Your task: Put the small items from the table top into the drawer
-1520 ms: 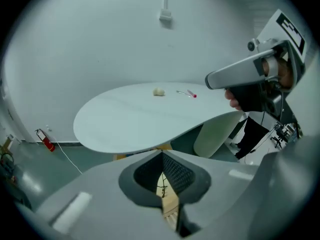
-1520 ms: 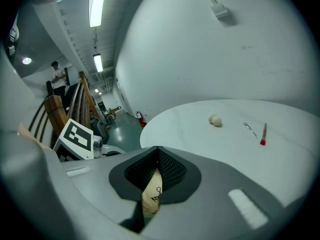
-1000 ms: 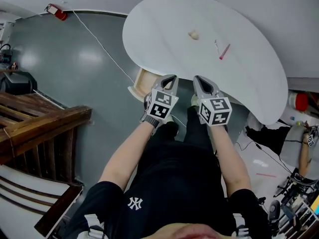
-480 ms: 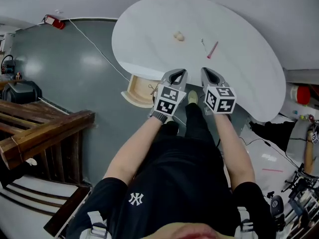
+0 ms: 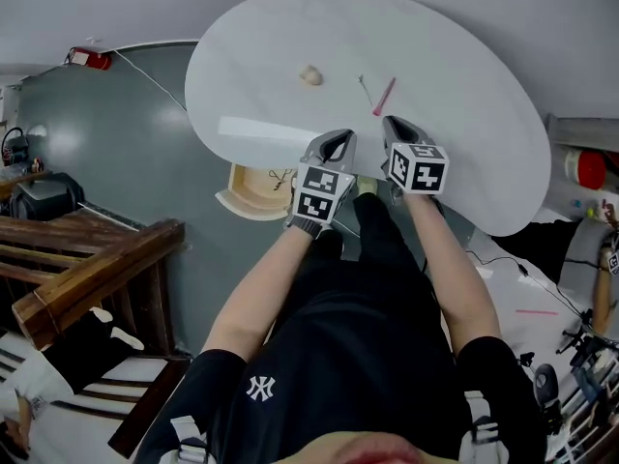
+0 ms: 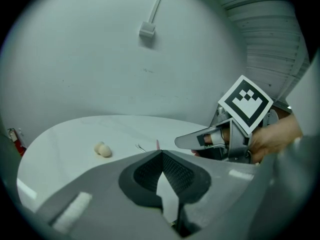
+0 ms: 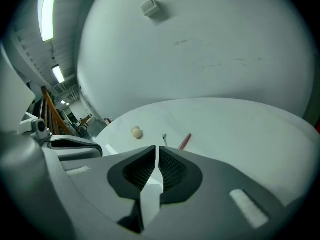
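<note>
Pink stick (image 5: 384, 96): judged light, stiff, slippery; best pinched mid-length. Left hand-held gripper (image 6: 160, 154): pressed together, empty. Right hand-held gripper (image 7: 156, 149): just been opening, slightly parted, nothing between.

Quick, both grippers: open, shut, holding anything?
Left gripper: shut, holding nothing.
Right gripper: slightly open, its jaws have just been opening, nothing between them.
</note>
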`<state>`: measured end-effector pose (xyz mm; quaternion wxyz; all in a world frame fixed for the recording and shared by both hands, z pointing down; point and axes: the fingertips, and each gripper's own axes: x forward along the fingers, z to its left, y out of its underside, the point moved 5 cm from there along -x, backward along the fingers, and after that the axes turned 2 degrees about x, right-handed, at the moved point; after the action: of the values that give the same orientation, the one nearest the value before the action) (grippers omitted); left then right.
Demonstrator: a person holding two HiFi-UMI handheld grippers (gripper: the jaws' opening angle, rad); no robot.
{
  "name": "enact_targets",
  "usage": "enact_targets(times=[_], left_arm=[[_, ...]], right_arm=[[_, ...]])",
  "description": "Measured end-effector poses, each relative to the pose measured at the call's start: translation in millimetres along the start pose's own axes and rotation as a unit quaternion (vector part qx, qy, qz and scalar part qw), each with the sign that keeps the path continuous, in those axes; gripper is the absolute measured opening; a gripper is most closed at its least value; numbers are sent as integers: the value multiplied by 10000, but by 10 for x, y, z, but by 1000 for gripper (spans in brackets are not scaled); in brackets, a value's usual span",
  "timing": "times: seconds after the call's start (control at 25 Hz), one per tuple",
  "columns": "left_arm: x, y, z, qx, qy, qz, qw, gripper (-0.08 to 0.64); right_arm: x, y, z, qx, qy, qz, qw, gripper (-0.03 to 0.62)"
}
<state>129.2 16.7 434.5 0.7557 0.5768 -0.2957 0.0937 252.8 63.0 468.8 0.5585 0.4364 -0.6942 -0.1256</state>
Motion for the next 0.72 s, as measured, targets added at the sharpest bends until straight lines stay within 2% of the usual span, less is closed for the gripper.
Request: enact_targets(times=[0.32,0.72], left_arm=[[352,-5,65,-156,-167,263,9994,0],[525,11,190,-428,-364,503,9972,0]], right_arm=[[466,-47,-361,339,160,386,9985,75],[890,-71,-480,321,525,779,9951,120]])
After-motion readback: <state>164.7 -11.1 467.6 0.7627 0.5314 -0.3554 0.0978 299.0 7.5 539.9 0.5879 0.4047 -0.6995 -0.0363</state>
